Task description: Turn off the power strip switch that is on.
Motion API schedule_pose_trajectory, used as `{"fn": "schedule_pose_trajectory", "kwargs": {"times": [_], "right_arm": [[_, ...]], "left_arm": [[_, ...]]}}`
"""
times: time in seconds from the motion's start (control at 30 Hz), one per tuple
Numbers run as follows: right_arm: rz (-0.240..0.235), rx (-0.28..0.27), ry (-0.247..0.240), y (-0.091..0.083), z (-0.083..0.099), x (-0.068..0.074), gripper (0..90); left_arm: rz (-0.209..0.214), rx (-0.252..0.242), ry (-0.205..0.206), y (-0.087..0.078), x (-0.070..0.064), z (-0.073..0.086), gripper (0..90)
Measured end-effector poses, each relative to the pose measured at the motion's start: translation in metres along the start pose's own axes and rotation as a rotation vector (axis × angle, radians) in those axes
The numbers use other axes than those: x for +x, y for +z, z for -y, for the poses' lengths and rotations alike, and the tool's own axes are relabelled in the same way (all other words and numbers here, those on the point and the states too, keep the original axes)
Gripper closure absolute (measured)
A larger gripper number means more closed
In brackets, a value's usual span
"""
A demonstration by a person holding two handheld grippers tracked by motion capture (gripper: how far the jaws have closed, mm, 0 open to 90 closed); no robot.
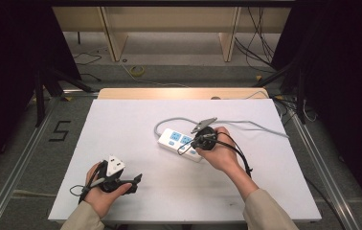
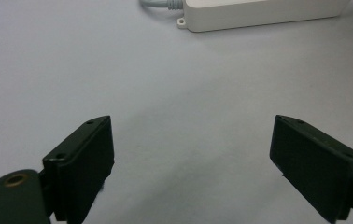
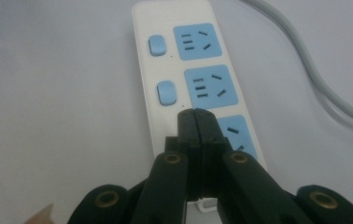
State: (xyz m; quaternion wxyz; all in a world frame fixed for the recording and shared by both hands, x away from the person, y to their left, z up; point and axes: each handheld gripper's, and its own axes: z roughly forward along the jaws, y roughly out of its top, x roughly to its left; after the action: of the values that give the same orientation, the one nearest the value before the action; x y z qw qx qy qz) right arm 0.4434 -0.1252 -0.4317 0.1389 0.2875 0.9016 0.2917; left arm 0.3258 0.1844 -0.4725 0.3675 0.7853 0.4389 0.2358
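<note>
A white power strip [image 1: 176,140] with blue sockets and blue switches lies at the middle of the table, and its grey cable [image 1: 246,125] loops off to the right. In the right gripper view the strip [image 3: 184,70] runs away from me, with two blue switches [image 3: 166,92] showing. My right gripper [image 3: 195,114] is shut with nothing between its jaws, and its tips sit over the strip's near end, beside the third socket. From above, the right gripper [image 1: 199,142] is over the strip's right end. My left gripper [image 1: 135,183] rests near the front left, jaws wide open [image 2: 191,123] and empty, facing the strip [image 2: 263,14].
A white sheet [image 1: 121,124] covers the table, with a wooden edge [image 1: 179,93] at the back. Loose cables and a yellow coil [image 1: 137,71] lie on the floor beyond. Metal rails [image 1: 21,153] run along both sides of the table.
</note>
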Motion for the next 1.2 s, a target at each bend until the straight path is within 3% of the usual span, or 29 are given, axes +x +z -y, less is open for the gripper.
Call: {"fn": "schedule_pose_trajectory", "kwargs": {"times": [1.2], "right_arm": [[-0.017, 0.073, -0.002, 0.017, -0.001, 0.002, 90.0]], "left_arm": [[0.002, -0.002, 0.003, 0.001, -0.001, 0.000, 13.4]]}}
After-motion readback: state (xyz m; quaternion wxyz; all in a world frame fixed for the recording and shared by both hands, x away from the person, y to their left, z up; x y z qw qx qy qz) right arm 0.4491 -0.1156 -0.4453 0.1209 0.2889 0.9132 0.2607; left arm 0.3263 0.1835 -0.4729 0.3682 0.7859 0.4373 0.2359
